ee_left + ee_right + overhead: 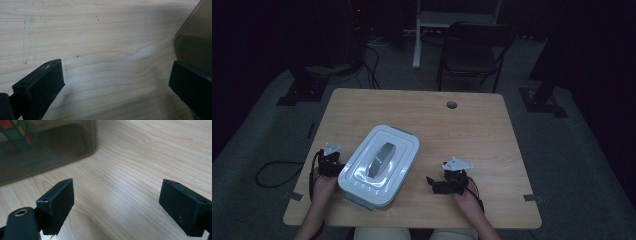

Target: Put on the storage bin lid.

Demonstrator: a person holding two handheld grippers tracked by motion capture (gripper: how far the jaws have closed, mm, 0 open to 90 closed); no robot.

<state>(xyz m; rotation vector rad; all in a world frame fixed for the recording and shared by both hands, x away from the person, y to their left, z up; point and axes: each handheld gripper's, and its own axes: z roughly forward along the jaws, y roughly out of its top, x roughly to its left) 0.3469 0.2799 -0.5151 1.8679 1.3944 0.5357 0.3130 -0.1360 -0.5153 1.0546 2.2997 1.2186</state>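
Observation:
A clear plastic box with a white lid (380,163) and a grey handle (381,159) lies at an angle on the front left of the wooden table (462,130). My left gripper (330,161) rests beside the box's left end, jaws wide open over bare wood (117,72); the box's smoky wall (197,37) shows at the right edge. My right gripper (443,181) sits to the right of the box, open (116,202) with nothing between the jaws. Through the box's wall (50,147) a multicoloured cube (15,132) shows inside.
A round cable hole (452,105) is near the table's far edge. A dark folding chair (472,50) and a white stand (417,35) are behind the table. A cable (272,172) loops on the floor at the left.

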